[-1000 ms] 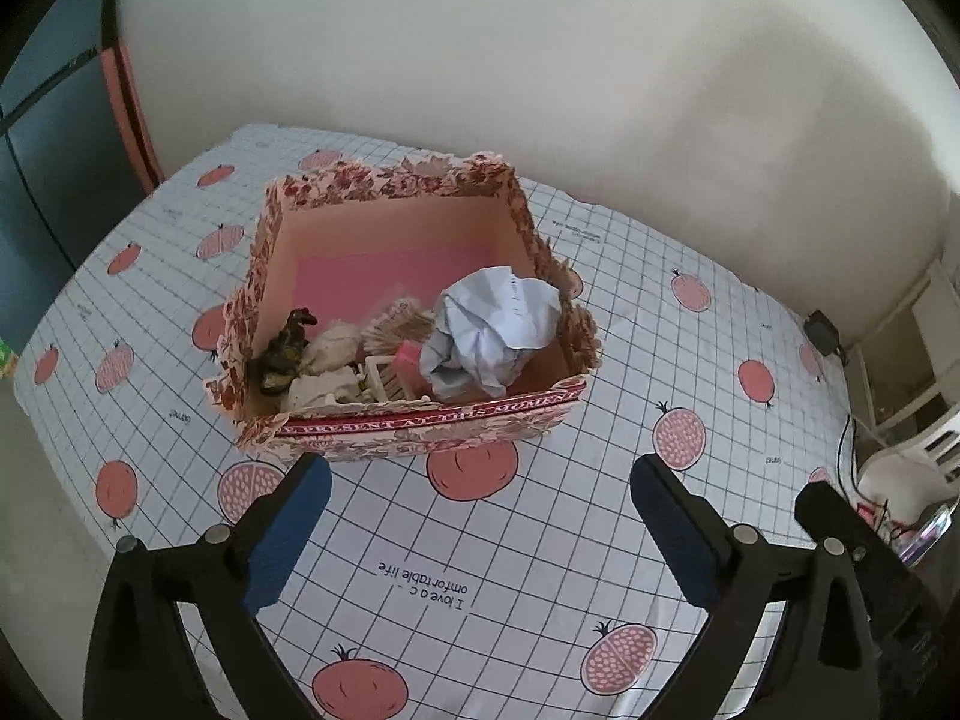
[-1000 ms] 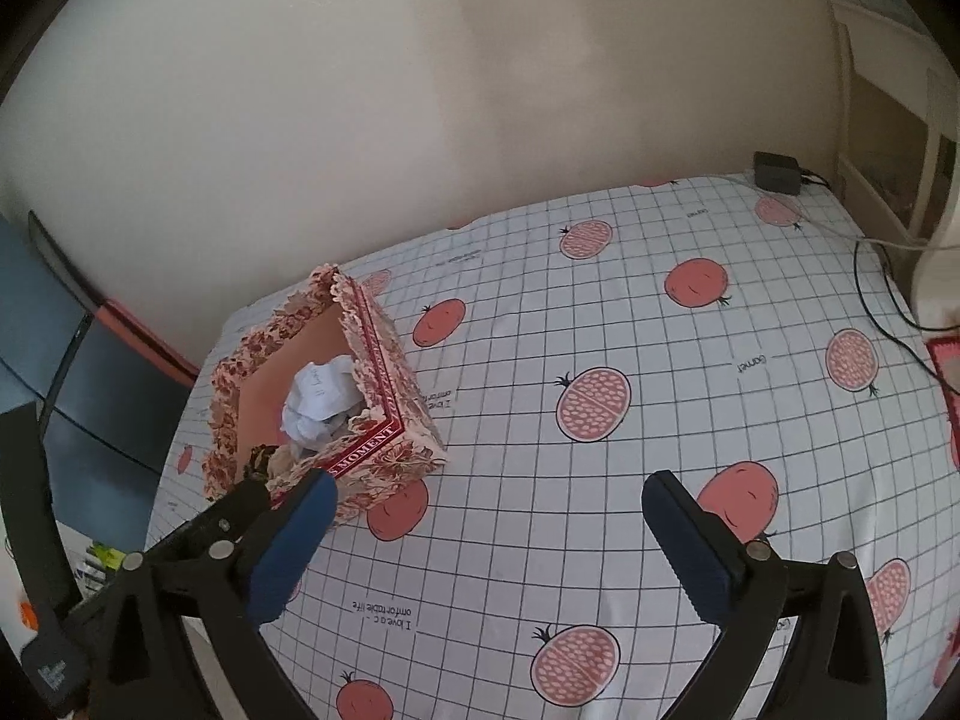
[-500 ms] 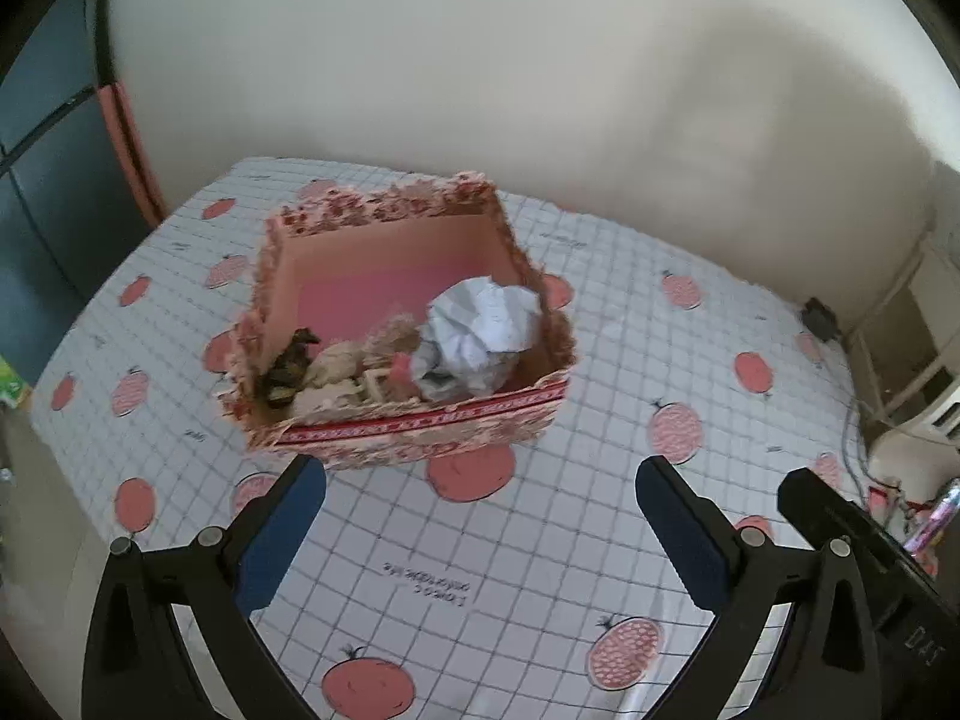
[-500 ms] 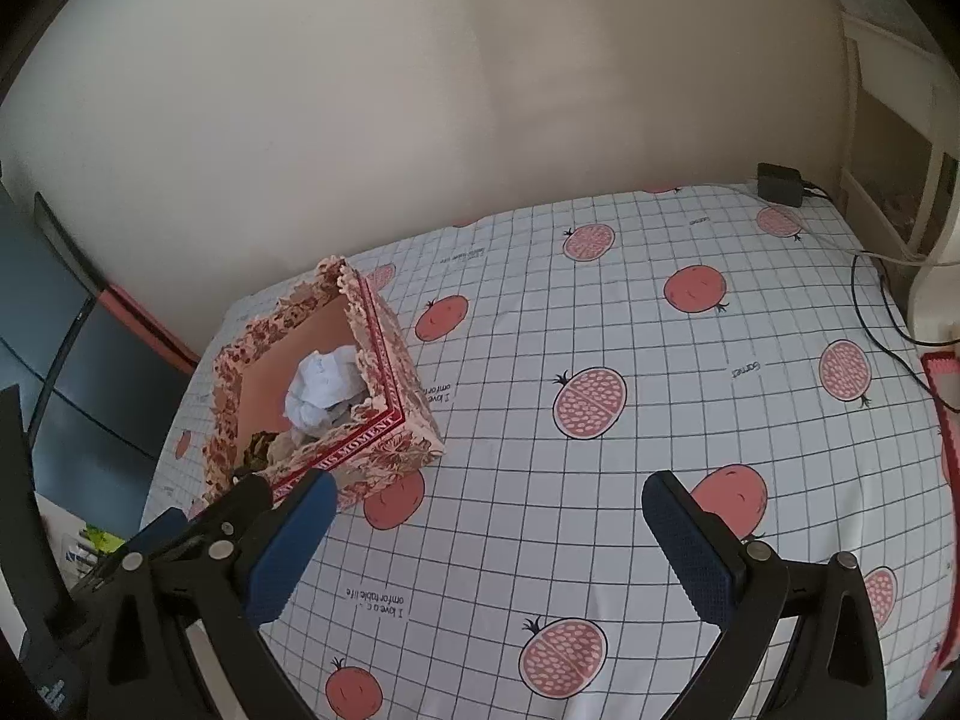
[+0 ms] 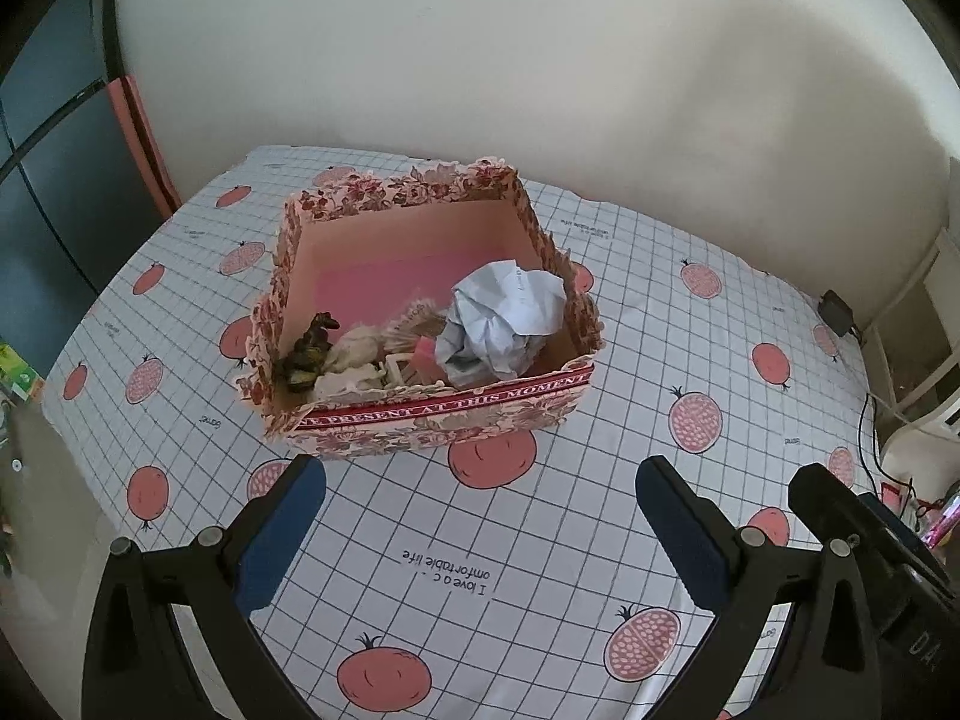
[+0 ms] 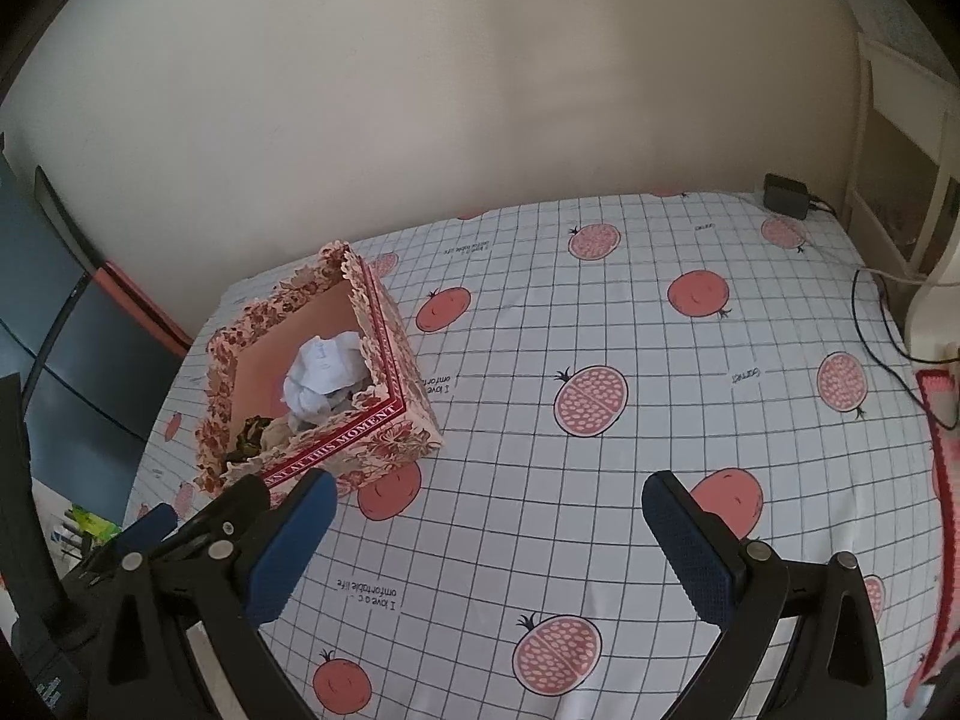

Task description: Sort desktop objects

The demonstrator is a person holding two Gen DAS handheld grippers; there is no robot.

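Grippers first: the left gripper (image 5: 480,516) is held wide apart with nothing between its blue pads, hovering over the bench (image 5: 600,540) just short of the floral box (image 5: 444,420). Same deal for the right gripper (image 6: 480,531), spread wide and empty, parked off to the box's right over the pomegranate-print cloth (image 6: 600,330). Inside the box, a crumpled paper ball (image 5: 504,318) is piled against the near right corner, with a dark little figurine (image 5: 309,351) and some pale scraps (image 5: 354,360) tucked along the front wall. A black adapter (image 6: 786,195) is seen at the far edge by the wall.
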